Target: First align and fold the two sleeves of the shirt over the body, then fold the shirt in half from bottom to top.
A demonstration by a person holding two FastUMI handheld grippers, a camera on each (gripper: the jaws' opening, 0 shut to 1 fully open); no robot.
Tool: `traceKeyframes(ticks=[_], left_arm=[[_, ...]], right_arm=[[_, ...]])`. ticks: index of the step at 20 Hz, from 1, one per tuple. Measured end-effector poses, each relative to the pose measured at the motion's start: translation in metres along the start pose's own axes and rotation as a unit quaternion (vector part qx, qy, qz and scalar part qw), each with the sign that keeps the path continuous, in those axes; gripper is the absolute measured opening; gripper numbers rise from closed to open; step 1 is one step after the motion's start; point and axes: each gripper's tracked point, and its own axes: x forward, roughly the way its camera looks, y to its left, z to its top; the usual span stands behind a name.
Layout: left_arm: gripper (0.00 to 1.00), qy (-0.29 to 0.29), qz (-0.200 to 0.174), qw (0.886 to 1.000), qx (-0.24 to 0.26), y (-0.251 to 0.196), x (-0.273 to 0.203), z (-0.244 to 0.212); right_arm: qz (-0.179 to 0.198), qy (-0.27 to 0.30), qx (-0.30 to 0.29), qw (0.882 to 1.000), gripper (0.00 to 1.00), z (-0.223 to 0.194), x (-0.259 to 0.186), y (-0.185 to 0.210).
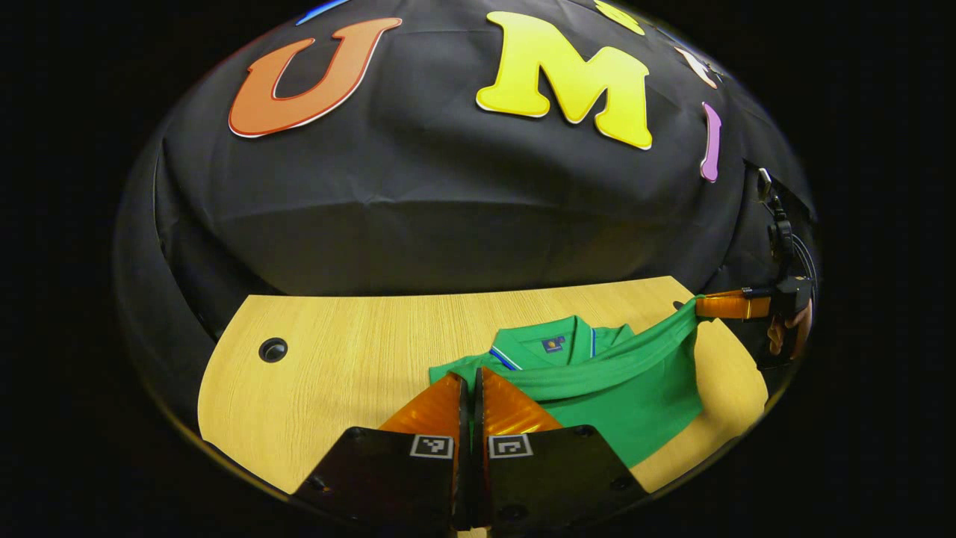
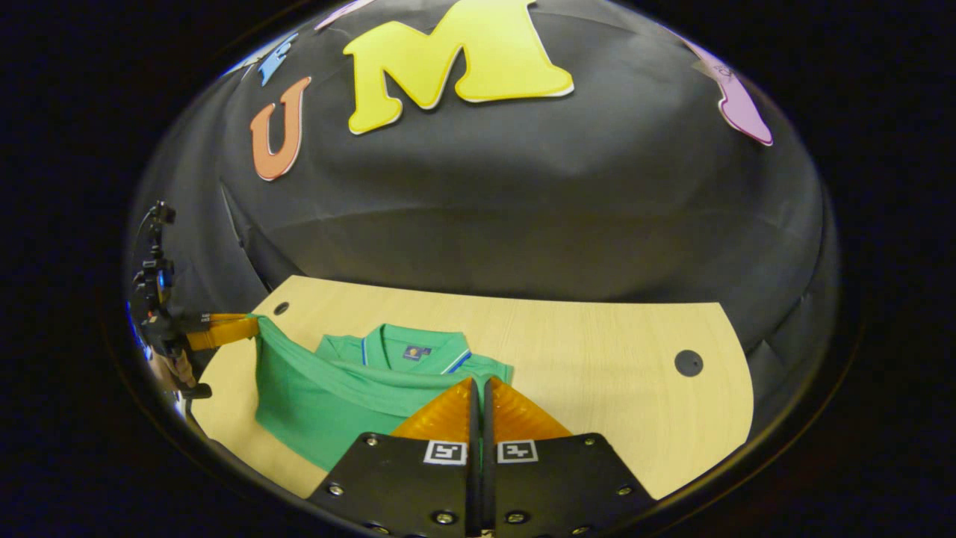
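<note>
A green polo shirt [image 1: 635, 403] lies on the wooden table [image 1: 336, 351], its collar [image 1: 549, 342] toward the booth wall. Its lower edge is lifted and stretched as a band between the two grippers. In the left gripper view, my left gripper [image 1: 470, 376] is shut on one end of that edge, just in front of the collar. The right gripper [image 1: 700, 306] pinches the other end, raised at the far right. In the right gripper view, my right gripper [image 2: 479, 381] is shut on the shirt [image 2: 321, 411] near the collar [image 2: 411, 347]. The left gripper [image 2: 256, 322] holds the far corner up.
The table [image 2: 597, 359] has round cable holes [image 1: 272, 349] [image 2: 688, 362] near its back corners. A hand [image 1: 788, 332] holds the right gripper beyond the table's edge. Bare wood lies to each side of the shirt.
</note>
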Motion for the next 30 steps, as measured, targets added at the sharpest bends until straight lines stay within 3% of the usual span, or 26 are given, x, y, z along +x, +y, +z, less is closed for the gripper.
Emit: traceKeyframes(ticks=[3, 4, 8, 9, 10, 12, 14, 16, 19, 20, 24, 30], left_arm=[[0.04, -0.022, 0.022, 0.999, 0.010, 0.008, 0.025, 0.002], [0.04, -0.026, 0.025, 0.999, 0.014, 0.010, 0.034, 0.000], [0.04, -0.013, 0.034, 0.999, 0.018, 0.017, 0.069, -0.023], [0.11, -0.006, 0.036, 0.999, 0.014, 0.019, 0.075, -0.031], [0.04, 0.003, 0.039, 0.999, 0.011, 0.019, 0.080, -0.038], [0.05, 0.017, 0.058, 0.998, 0.008, 0.028, 0.083, -0.051], [0.10, 0.011, 0.066, 0.998, -0.009, 0.030, 0.084, -0.052], [0.24, 0.005, 0.078, 0.997, -0.017, 0.033, 0.076, -0.049], [0.81, -0.003, 0.083, 0.996, -0.029, 0.030, 0.066, -0.041], [1.00, -0.007, 0.088, 0.996, -0.029, 0.032, 0.060, -0.038], [0.98, -0.033, 0.094, 0.994, -0.038, 0.027, 0.024, -0.007], [0.98, -0.088, 0.107, 0.989, -0.053, 0.010, -0.080, 0.049]], right_arm=[[-0.009, -0.012, 0.004, 1.000, 0.04, -0.001, 0.029, -0.006], [-0.011, -0.013, 0.003, 1.000, 0.01, -0.004, 0.040, -0.007], [-0.027, -0.009, -0.013, 1.000, 0.01, -0.016, 0.077, -0.015], [-0.035, -0.004, -0.018, 0.999, 0.01, -0.022, 0.084, -0.019], [-0.043, 0.004, -0.022, 0.999, 0.01, -0.028, 0.090, -0.023], [-0.047, 0.014, -0.025, 0.998, 0.01, -0.037, 0.098, -0.027], [-0.048, 0.017, -0.020, 0.998, 0.08, -0.039, 0.098, -0.028], [-0.056, 0.011, -0.020, 0.998, 0.38, -0.033, 0.092, -0.030], [-0.075, -0.003, -0.023, 0.997, 0.86, -0.023, 0.079, -0.034], [-0.080, -0.010, -0.025, 0.996, 0.88, -0.017, 0.072, -0.034], [-0.086, -0.041, -0.038, 0.995, 0.89, 0.004, 0.025, -0.022], [-0.100, -0.116, -0.047, 0.987, 0.89, 0.041, -0.102, -0.002]])
